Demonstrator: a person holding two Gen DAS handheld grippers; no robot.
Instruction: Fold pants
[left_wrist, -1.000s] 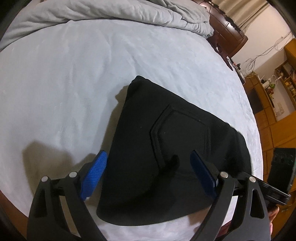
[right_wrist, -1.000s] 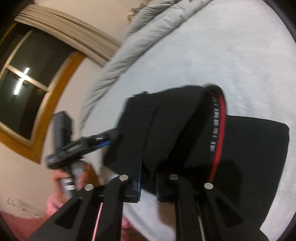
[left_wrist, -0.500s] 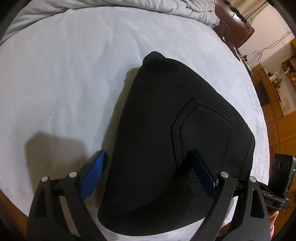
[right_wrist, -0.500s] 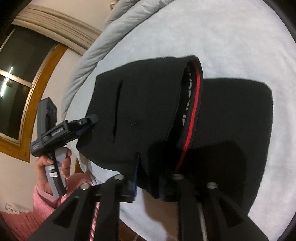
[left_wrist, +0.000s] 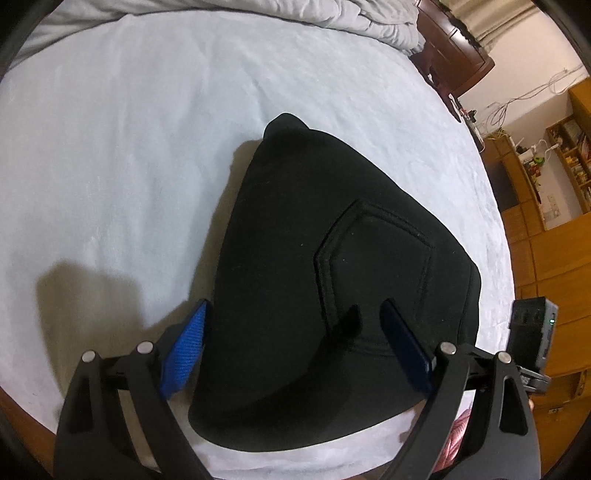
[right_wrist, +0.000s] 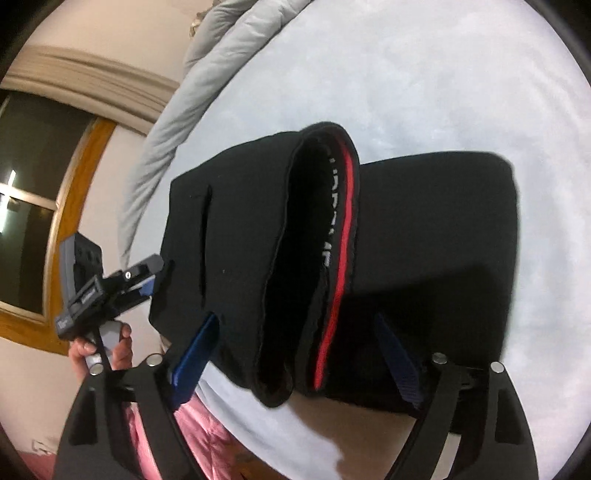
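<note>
Both grippers released — left gripper (left_wrist: 295, 339), right gripper (right_wrist: 295, 354) over folded pants (left_wrist: 325, 266) on bed (left_wrist: 129, 129).

— Item and condition?
— Black pants (left_wrist: 295, 258), folded into a compact stack on the bed, stitched back pocket facing up.
— Waistband?
— Open at one end, its red inner stripe showing.

A pale bed (left_wrist: 147, 129) filled the view, with a grey duvet (left_wrist: 332, 14) bunched along its far edge. Wooden shelves (left_wrist: 561, 155) stood far right; a wood-framed window (right_wrist: 37, 206) was left.
</note>
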